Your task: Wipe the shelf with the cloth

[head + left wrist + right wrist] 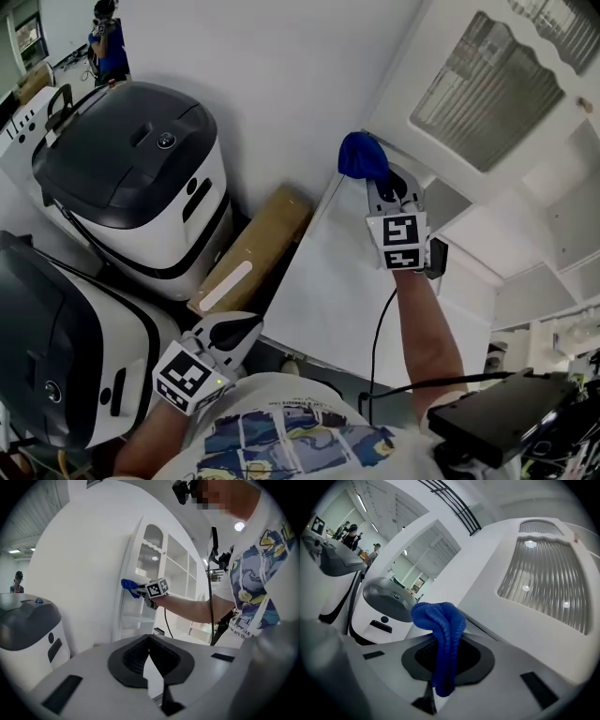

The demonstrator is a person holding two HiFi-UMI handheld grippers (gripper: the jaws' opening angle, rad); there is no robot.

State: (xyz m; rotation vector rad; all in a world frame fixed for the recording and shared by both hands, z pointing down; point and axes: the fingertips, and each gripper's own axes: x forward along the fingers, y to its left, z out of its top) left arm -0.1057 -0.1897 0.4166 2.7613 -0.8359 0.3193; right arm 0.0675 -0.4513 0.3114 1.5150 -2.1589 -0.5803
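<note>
Lab hall — bulky white machines point(131, 178)

White room corner, plain wall point(281, 84).
Two dark-topped white machines point(131, 178) at left, cardboard box point(251, 251) at centre, white cabinet point(497, 94) with ribbed-glass door upper right.

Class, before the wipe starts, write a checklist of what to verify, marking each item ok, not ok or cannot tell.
1. Blue cloth clamped in right hand-held gripper: ok.
2. Cloth bunch sticks out past the jaws for wiping: ok.
3. Cloth touching the shelf: cannot tell.
4. Left hand-held gripper shut, empty, away from the cabinet: ok.
5. Cable clear of the shelf: cannot tell.
</note>
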